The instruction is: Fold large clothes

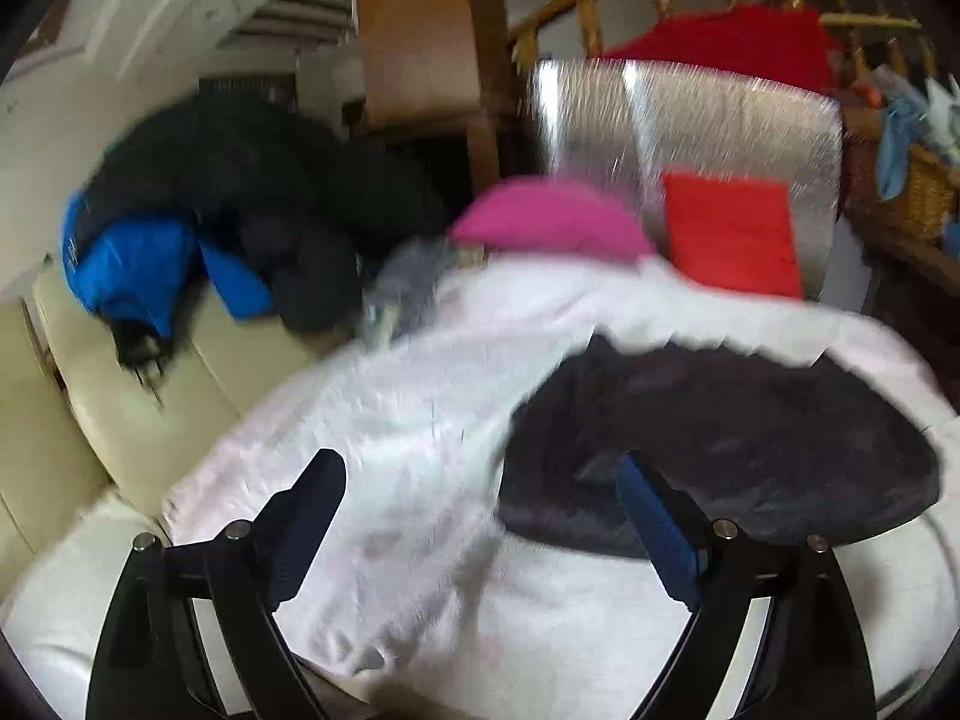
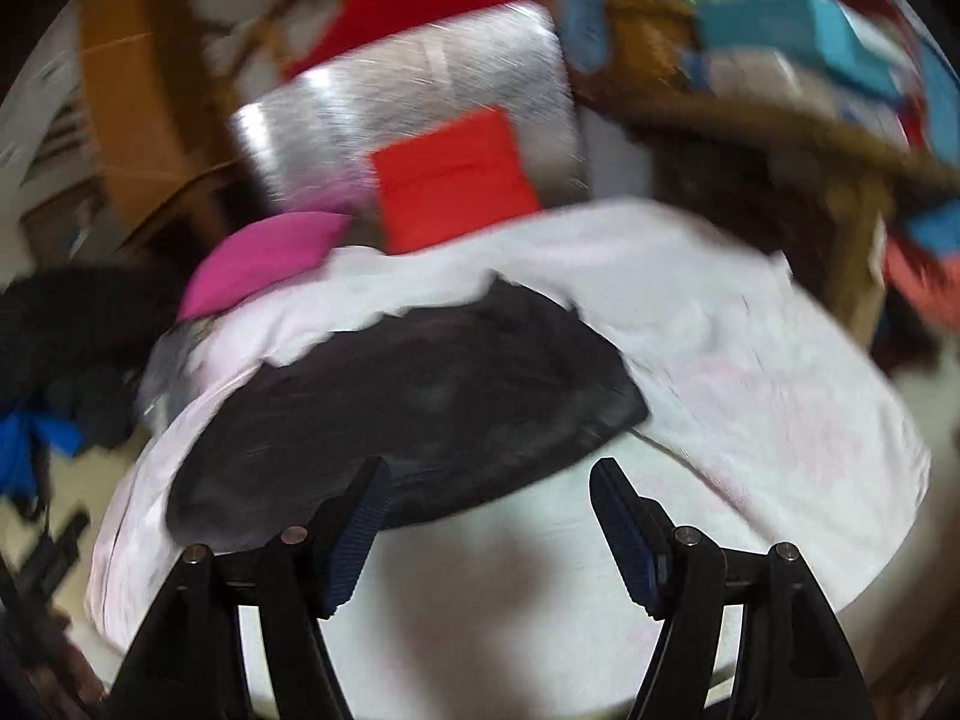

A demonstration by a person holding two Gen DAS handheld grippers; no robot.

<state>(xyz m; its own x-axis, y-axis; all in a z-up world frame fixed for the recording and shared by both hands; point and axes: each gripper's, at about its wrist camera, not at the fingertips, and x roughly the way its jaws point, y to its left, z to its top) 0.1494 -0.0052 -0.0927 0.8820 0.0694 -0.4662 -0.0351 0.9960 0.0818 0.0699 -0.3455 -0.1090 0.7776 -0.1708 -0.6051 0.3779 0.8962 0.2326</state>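
A black garment lies folded into a rounded flat shape on a pale pink-white sheet. It also shows in the right wrist view on the same sheet. My left gripper is open and empty, above the sheet at the garment's left edge. My right gripper is open and empty, just in front of the garment's near edge. Both views are blurred by motion.
A black and blue jacket lies heaped on a cream sofa at the left. A pink cushion and a red cushion rest behind the sheet against a silver panel. A wicker basket stands at the right.
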